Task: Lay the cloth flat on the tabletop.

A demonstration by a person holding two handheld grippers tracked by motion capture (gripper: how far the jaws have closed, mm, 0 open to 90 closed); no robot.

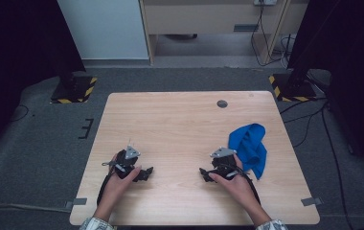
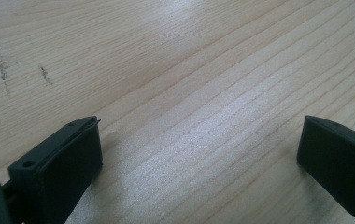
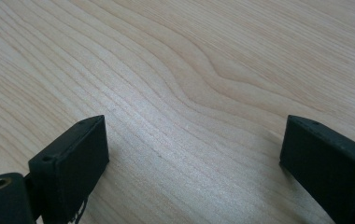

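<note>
In the high view, a person's left hand (image 1: 118, 179) holds the left gripper (image 1: 144, 173) low on the near left part of the table (image 1: 180, 120), its tips pointing toward the middle. In the left gripper view its two black jaws stand wide apart with bare wood grain between them, nothing held; a few dark scuff marks (image 2: 2, 70) show on the wood at upper left.

Toward the right, the right hand (image 1: 233, 184) holds the right gripper (image 1: 205, 173) on the near right part of the table, tips pointing inward toward the other gripper, the two well apart. In the right gripper view its jaws are likewise spread wide over bare wood, gripping nothing.

Just beside the right gripper, on its outer side, a crumpled blue cloth (image 1: 249, 146) lies on the table near the right edge. Whether it touches the gripper cannot be told. A small dark round hole (image 1: 222, 103) sits near the table's far edge.
</note>
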